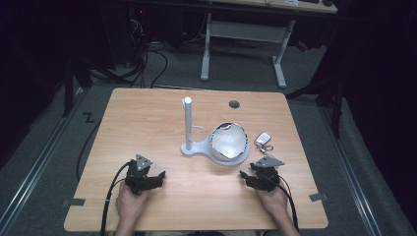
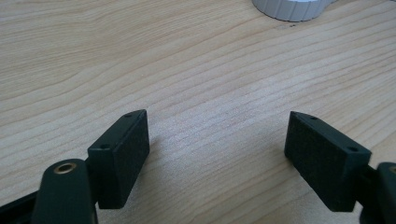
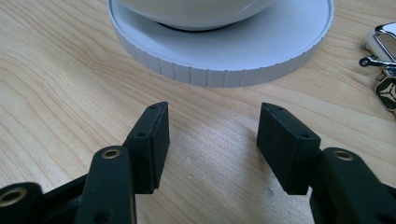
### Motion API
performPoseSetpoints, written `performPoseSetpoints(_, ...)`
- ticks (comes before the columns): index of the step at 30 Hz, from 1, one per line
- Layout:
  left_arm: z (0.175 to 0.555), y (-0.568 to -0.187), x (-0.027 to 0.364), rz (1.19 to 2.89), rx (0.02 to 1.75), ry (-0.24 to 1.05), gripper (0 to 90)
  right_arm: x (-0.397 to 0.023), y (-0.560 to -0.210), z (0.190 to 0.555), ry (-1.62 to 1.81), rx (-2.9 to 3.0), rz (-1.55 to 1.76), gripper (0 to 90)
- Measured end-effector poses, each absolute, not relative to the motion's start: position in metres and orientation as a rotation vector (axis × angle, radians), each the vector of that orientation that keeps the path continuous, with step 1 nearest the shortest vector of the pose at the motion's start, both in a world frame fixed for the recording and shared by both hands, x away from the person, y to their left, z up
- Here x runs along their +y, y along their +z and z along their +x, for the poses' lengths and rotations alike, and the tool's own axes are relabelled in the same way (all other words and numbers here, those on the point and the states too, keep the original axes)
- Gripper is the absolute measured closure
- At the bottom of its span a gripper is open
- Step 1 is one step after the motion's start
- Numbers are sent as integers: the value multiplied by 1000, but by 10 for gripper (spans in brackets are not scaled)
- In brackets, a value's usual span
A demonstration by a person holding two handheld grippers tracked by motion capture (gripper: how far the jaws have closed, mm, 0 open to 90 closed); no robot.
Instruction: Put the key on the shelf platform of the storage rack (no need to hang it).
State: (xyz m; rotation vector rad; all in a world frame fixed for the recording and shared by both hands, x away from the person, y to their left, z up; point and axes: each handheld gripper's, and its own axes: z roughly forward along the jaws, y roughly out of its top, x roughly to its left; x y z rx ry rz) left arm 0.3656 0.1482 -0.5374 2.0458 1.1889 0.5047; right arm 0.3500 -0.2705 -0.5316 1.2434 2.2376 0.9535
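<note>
Room: dark space with grey carpet, cables and a second desk's white legs beyond the light wooden bench (image 1: 147, 113).
Stand: white plastic stand with a ribbed round base (image 3: 224, 70) and an upright post (image 1: 188, 123) sits just past bench centre; a shiny white dome-like bowl (image 1: 228, 141) rests on the base.
Keys: silver key fob with a small keyring (image 1: 264, 140) lies at about 3 o'clock of the bowl, just beside the base.
Left tool: left tool (image 2: 217, 140) is released, pads apart over bare wood, near the bench's 7 o'clock edge.
Right tool: right tool (image 3: 212, 135) is also released with nothing between the pads, pointing at the base from 5 o'clock, close but apart.
Risk, bowl: its smooth curved wall may slip from flat pads, so a pinch low on the curve could squeeze it out.
Risk, stand: a push on the rim could slide or tip the light stand, post and all.
Risk, keys: the right tool moving in at an angle could sweep the fob along.
Hard to tell: what the bowl really is, a bowl or a cap; glare hides its surface.
Cut off: bowl top and post in the right gripper view; the fob is half cropped there.
</note>
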Motion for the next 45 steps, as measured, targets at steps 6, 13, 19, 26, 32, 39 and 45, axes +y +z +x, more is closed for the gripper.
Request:
performPoseSetpoints(6, 366, -537, 148, 2046, 1189, 505, 225, -270, -532, 350, 954, 2238, 1243, 445)
performPoseSetpoints(13, 366, -537, 148, 2046, 1189, 505, 225, -270, -532, 350, 953, 2236, 1245, 446)
performPoseSetpoints(19, 366, -537, 148, 2046, 1189, 504, 225, -269, -532, 349, 948, 2224, 1260, 446)
performPoseSetpoints(26, 366, -537, 148, 2045, 1189, 503, 225, -269, -532, 349, 948, 2221, 1265, 447)
performPoseSetpoints(32, 366, -537, 148, 2045, 1188, 503, 225, -269, -532, 348, 944, 2214, 1272, 449)
performPoseSetpoints(39, 366, -538, 148, 2044, 1189, 504, 225, -269, -531, 348, 944, 2214, 1272, 458)
performPoseSetpoints(45, 366, -537, 148, 2044, 1189, 504, 225, -272, -528, 344, 963, 2205, 1283, 475)
